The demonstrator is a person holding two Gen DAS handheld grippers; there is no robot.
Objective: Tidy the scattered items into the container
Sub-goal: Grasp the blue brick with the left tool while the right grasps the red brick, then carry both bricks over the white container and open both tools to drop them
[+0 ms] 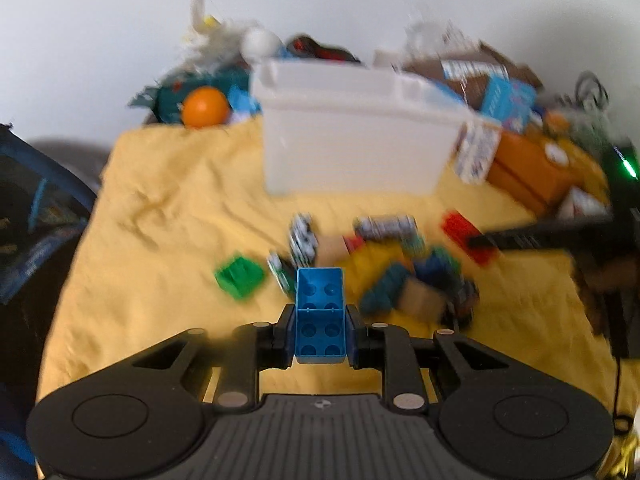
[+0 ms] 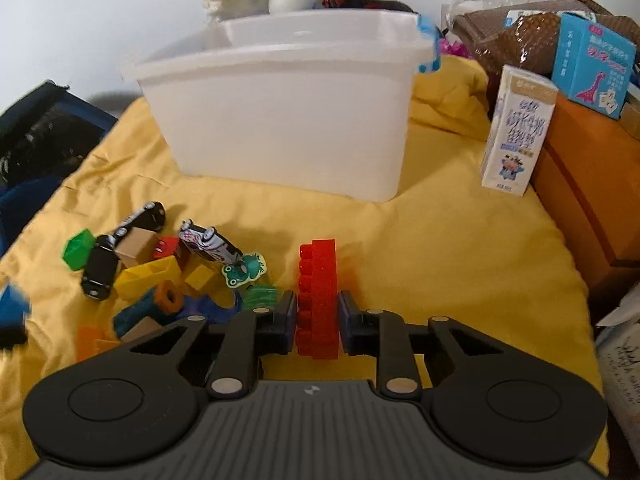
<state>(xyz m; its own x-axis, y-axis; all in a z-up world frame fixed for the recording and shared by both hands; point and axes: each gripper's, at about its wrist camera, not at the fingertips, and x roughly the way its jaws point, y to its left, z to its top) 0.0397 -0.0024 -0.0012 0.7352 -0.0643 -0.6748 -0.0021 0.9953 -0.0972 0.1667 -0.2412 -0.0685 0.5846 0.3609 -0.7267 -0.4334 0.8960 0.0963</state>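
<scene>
Above the yellow cloth (image 2: 460,248), the left gripper (image 1: 320,320) is pinching a blue hollow block (image 1: 320,312), its underside sockets showing. The right gripper (image 2: 318,316) is clamping a red studded brick (image 2: 318,300) upright. Toward the cloth's far edge, the white container (image 2: 288,120) is sitting, loose toys (image 2: 160,264) lying before it.

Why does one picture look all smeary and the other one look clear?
Left wrist view: the toy pile and white bin are smeared by motion blur, while the blue brick in the left tool stays sharp. Right wrist view: mostly crisp, so the milk carton print shows, and the red brick in the right tool is clear. Both views bulge at the edges from the fisheye lens.
</scene>
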